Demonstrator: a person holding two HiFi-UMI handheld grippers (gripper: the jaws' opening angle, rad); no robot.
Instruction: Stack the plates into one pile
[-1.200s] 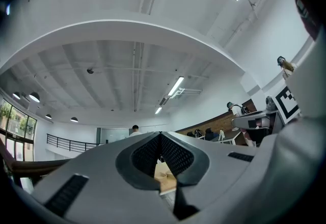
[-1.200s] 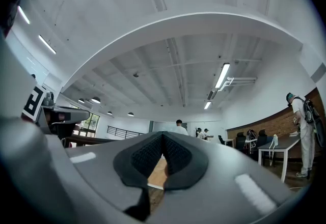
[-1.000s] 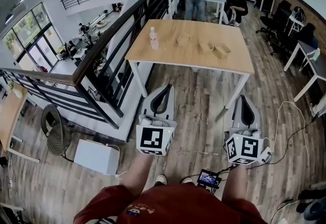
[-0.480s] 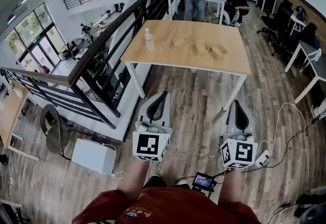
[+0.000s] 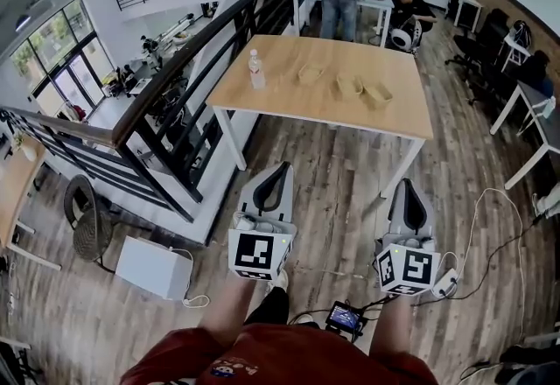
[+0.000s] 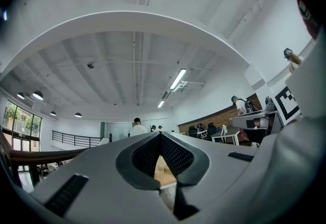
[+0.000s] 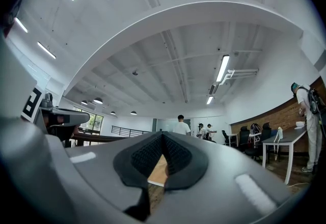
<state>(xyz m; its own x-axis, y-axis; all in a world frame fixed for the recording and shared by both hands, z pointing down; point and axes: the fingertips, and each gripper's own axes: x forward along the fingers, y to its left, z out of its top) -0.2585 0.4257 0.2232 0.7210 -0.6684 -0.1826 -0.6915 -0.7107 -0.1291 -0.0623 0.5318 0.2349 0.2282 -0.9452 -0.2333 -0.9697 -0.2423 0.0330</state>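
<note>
Wooden table with plates stands on plank floor beside black railing.

Open office mezzanine, wooden table, swivel chairs, black railing

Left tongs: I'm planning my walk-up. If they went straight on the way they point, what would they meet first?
Probably the wooden table, at its near edge, straight ahead of the shut left tongs; depth is unclear.

The left gripper and right gripper are coloured grey with black pads – cubes patterned in black-and-white squares; table and plates are seen in pale tan
</note>
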